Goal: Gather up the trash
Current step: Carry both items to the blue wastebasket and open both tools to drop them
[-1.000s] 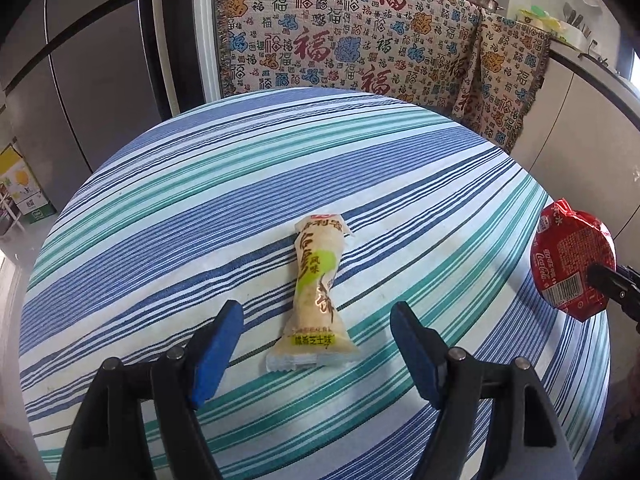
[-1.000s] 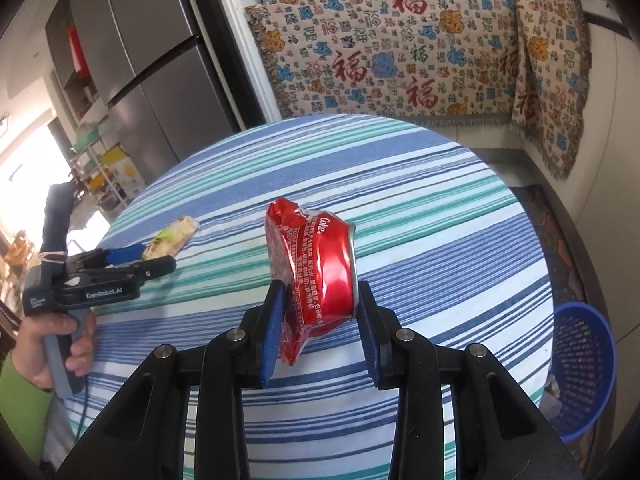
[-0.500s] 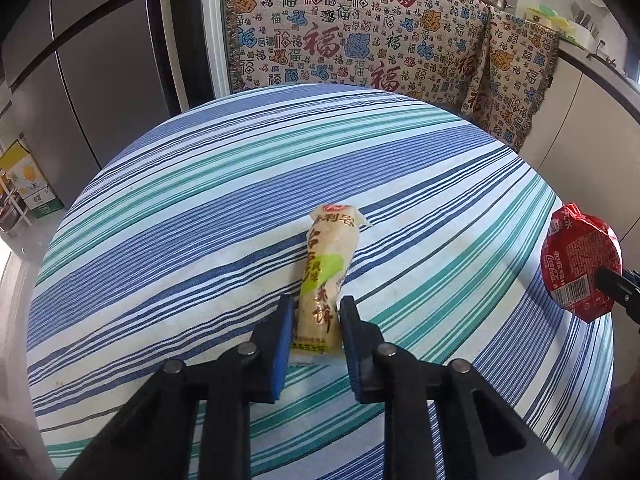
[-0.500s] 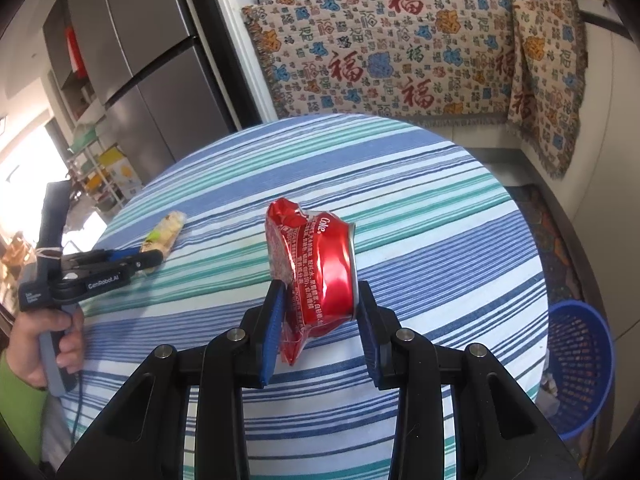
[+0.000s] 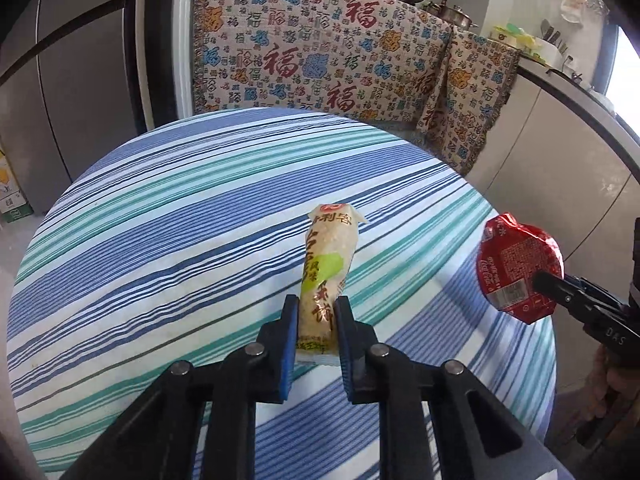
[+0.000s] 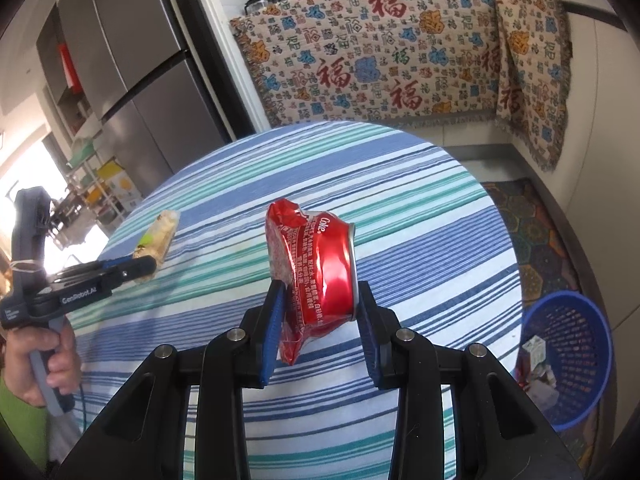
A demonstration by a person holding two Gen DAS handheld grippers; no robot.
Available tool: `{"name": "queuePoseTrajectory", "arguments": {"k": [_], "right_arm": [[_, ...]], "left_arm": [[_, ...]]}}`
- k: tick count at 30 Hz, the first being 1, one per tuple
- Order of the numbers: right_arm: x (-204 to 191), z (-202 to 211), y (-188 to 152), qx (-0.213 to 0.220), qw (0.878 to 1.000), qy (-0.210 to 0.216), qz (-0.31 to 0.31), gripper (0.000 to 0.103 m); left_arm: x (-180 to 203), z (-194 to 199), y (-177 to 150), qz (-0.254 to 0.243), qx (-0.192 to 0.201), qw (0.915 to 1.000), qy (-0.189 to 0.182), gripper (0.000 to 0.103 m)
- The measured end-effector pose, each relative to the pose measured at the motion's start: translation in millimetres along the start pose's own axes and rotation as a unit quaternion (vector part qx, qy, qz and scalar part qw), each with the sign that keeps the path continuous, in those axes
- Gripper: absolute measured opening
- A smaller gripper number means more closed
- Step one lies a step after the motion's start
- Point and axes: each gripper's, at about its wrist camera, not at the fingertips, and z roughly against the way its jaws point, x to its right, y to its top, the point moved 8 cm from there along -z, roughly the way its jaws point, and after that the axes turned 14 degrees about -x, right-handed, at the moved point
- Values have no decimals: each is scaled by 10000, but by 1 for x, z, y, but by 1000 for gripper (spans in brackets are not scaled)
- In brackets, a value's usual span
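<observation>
A long yellowish snack wrapper (image 5: 326, 276) with green patches sticks out ahead of my left gripper (image 5: 316, 312), which is shut on its near end and holds it just above the striped tablecloth (image 5: 160, 240). From the right wrist view the same wrapper (image 6: 158, 236) hangs in the left gripper (image 6: 140, 268), gripped by a hand at the left. My right gripper (image 6: 318, 300) is shut on a crushed red Coke can (image 6: 316, 272), held over the table. That can (image 5: 518, 268) also shows at the right of the left wrist view.
A blue plastic basket (image 6: 572, 360) with some scraps inside stands on the floor to the right of the round table. A patterned cloth (image 5: 320, 52) drapes the counter behind, with pots on top. A grey fridge (image 6: 132, 72) stands at the back left.
My left gripper closed on the wrapper's near end and lifted it off the cloth. The right gripper kept still with the can.
</observation>
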Motion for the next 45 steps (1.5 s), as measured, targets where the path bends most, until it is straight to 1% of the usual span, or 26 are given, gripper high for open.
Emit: {"name": "queuePoseTrajectory", "arguments": {"k": [3, 7, 10, 13, 15, 18, 21, 25, 28, 30, 34, 36, 38, 40, 45], "right_arm": [[15, 16, -2, 58, 9999, 7, -120, 35], [50, 47, -6, 195, 9991, -133, -349, 35], [84, 75, -12, 277, 9976, -394, -489, 35], [125, 103, -24, 275, 9943, -829, -609, 35], [157, 117, -31, 245, 9909, -1106, -733, 36], [201, 131, -45, 148, 9852, -1414, -954, 36], [243, 132, -58, -65, 9805, -1543, -1214, 36], [290, 122, -74, -411, 9755, -1569, -1489, 36], [327, 109, -84, -667, 9707, -1516, -1743, 36], [347, 98, -91, -819, 9682, -1409, -1897, 36], [385, 68, -104, -1179, 9626, -1204, -2120, 36], [400, 55, -110, -1304, 9602, -1117, -2204, 36], [414, 39, -116, -1426, 9575, -932, -2330, 36], [426, 26, -124, -1507, 9540, -811, -2463, 36], [445, -2, -135, -1674, 9464, -602, -2697, 37]], "left_arm": [[37, 10, 6, -250, 80, 9995, -160, 18], [97, 15, 18, -602, 124, 9970, -476, 18], [148, 11, 26, -858, 89, 9939, -692, 18], [201, 3, 31, -1117, -25, 9894, -927, 18], [238, -5, 32, -1298, -110, 9858, -1055, 18], [288, -22, 33, -1527, -284, 9800, -1246, 18], [331, -47, 32, -1736, -494, 9747, -1320, 18], [376, -89, 27, -1872, -839, 9699, -1309, 18], [397, -124, 23, -1892, -1053, 9674, -1312, 18], [409, -147, 22, -1902, -1168, 9657, -1329, 18], [423, -191, 21, -1839, -1455, 9621, -1395, 18], [427, -210, 19, -1804, -1583, 9605, -1410, 18], [431, -224, 14, -1804, -1666, 9593, -1394, 18], [435, -239, 9, -1819, -1750, 9584, -1335, 18], [438, -272, -1, -1872, -1964, 9544, -1246, 19]]}}
